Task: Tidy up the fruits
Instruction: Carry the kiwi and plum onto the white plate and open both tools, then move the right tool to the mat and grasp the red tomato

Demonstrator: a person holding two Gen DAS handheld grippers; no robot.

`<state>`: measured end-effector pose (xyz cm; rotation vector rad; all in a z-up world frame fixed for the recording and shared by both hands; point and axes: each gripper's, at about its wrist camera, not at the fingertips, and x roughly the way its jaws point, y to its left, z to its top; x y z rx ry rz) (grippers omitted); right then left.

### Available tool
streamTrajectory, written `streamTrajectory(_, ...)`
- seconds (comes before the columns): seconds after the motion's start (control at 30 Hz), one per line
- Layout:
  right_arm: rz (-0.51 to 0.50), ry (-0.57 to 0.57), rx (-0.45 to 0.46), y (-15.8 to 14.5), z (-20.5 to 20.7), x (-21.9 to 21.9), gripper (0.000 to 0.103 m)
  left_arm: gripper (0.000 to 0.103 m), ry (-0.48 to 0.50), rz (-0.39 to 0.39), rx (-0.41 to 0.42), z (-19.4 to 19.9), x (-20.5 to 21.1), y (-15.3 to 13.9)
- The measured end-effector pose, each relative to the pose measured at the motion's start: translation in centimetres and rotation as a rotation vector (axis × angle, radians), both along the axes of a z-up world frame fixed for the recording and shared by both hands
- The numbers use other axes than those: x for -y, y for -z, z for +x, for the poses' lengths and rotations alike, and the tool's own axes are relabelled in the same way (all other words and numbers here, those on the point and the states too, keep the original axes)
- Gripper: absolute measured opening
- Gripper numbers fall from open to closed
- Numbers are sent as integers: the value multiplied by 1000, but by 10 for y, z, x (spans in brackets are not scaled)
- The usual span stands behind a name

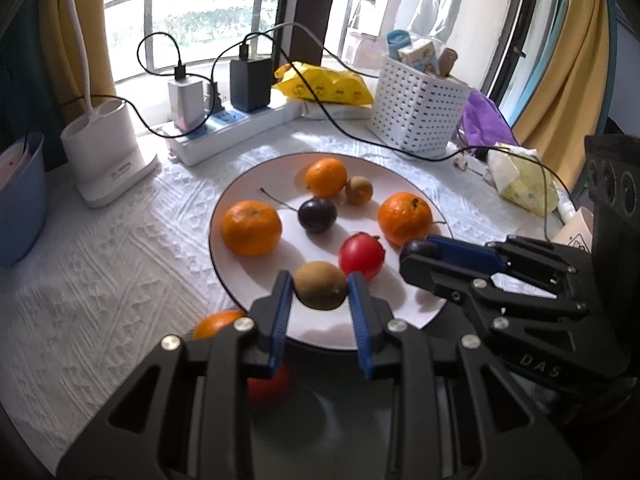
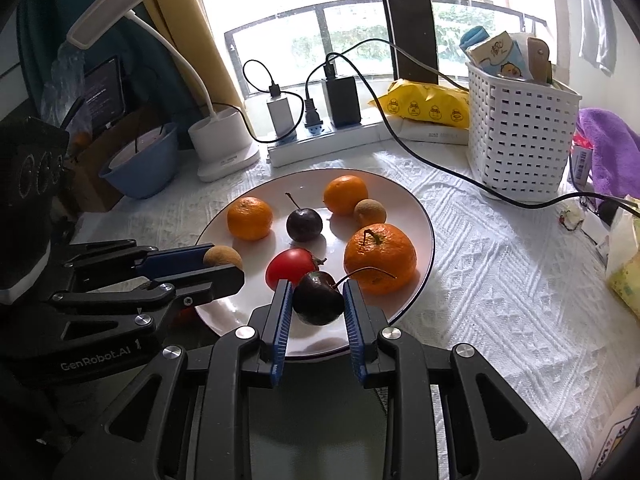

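A white plate (image 1: pixel 256 184) (image 2: pixel 404 200) holds three oranges (image 1: pixel 251 227) (image 2: pixel 380 258), a dark cherry (image 1: pixel 317 215) (image 2: pixel 304 224), a red tomato (image 1: pixel 361 256) (image 2: pixel 290 267) and a small brown longan (image 1: pixel 359 189) (image 2: pixel 370 212). My left gripper (image 1: pixel 320 290) (image 2: pixel 224 266) is shut on a brown longan (image 1: pixel 321 285) (image 2: pixel 222 257) over the plate's near edge. My right gripper (image 2: pixel 316 300) (image 1: pixel 416 254) is shut on a dark stemmed cherry (image 2: pixel 318 298) (image 1: pixel 418 249) over the plate's near right part.
Off the plate an orange (image 1: pixel 218 322) and a red fruit (image 1: pixel 268 390) lie under my left gripper. Behind the plate stand a power strip (image 1: pixel 236 128) with chargers and cables, a lamp base (image 1: pixel 106 152), a white basket (image 1: pixel 416 108) (image 2: pixel 520 136) and a blue bowl (image 2: pixel 142 164).
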<state>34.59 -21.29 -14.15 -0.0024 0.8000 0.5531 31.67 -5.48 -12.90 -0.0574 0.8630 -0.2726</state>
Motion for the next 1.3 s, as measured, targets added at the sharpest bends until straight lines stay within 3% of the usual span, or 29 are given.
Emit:
streamTrajectory(0.5, -33, 35, 19, -11, -8, -1, 29, 33, -29, -29, 14, -14, -14, -16)
streamTrajectory(1.3, -71, -39, 65, -31, -50, -45, 29, 38, -135, -62, 78, -70, -70, -27)
